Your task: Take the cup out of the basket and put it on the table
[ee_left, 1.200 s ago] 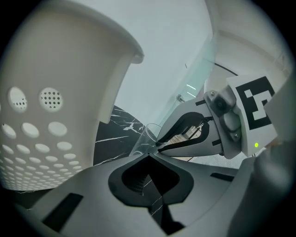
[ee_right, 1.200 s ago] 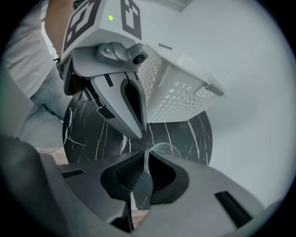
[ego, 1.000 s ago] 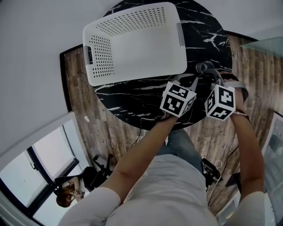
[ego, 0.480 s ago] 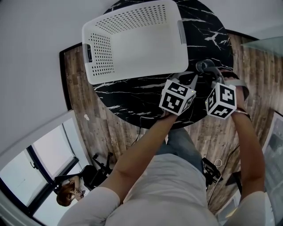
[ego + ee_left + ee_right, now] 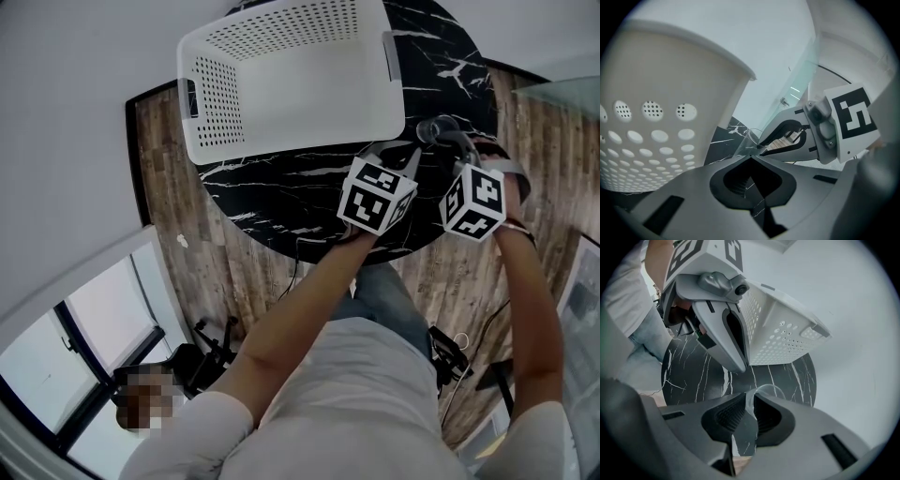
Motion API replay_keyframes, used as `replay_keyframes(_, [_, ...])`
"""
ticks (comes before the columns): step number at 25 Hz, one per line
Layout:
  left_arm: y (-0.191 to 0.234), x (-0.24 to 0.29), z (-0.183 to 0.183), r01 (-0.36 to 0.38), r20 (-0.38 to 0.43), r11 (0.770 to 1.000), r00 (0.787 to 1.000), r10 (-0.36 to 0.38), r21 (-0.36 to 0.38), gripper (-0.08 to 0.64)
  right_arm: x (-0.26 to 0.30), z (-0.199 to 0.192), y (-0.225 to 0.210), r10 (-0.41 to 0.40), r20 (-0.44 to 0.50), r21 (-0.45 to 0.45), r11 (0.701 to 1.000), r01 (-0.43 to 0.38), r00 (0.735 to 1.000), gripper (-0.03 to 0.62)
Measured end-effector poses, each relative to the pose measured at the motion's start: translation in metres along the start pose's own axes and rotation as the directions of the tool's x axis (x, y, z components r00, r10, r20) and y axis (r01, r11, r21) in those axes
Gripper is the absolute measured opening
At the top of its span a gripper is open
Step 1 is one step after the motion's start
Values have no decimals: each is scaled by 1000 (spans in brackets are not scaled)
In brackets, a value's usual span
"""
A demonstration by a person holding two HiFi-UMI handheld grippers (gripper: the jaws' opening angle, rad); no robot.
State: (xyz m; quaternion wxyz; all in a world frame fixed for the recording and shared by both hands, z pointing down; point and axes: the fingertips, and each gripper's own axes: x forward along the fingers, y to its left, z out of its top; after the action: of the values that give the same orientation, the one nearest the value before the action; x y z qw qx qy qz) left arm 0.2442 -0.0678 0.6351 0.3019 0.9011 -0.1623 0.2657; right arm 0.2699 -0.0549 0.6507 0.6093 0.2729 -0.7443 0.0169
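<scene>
A clear glass cup [image 5: 433, 128] is outside the white basket [image 5: 211, 98], just right of its near right corner, over the black marble table [image 5: 281, 197]. My right gripper [image 5: 446, 138] is shut on the cup's wall; in the right gripper view the cup [image 5: 768, 390] sits pinched between the pads at my right gripper [image 5: 749, 401]. My left gripper [image 5: 411, 152] is shut on nothing, its tips almost touching the cup [image 5: 747, 139] from the left. Whether the cup's base rests on the table is hidden.
The basket [image 5: 656, 108] looks empty and fills the far half of the round table. The table's near edge [image 5: 309, 258] lies just behind both grippers, with wooden floor [image 5: 187, 216] below. A glass panel [image 5: 562, 94] stands at the right.
The whole scene has slid slightly up in the head view. Both grippers and the cup stay together beside the basket's corner, the right still shut on the cup.
</scene>
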Motion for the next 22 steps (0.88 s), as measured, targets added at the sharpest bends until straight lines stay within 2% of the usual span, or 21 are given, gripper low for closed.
replay_keyframes(9, [-3, -22, 7, -13, 21, 1000, 1000, 12, 24, -3, -10, 2, 1, -24, 7, 18, 1000, 23, 1000, 63])
replay_keyframes(14, [-7, -37, 17, -16, 40, 999, 999, 14, 44, -3, -31, 9, -10, -83, 32, 39, 996, 81, 996, 63])
replay_keyframes(18, [-13, -51, 28, -11, 59, 998, 998, 8, 60, -3, -57, 25, -23, -152, 92, 104, 984, 143, 984, 61])
replay_keyframes(22, [-22, -69, 40, 2, 81, 998, 997, -8, 64, -3, -85, 47, -28, -180, 168, 192, 970, 147, 969, 60])
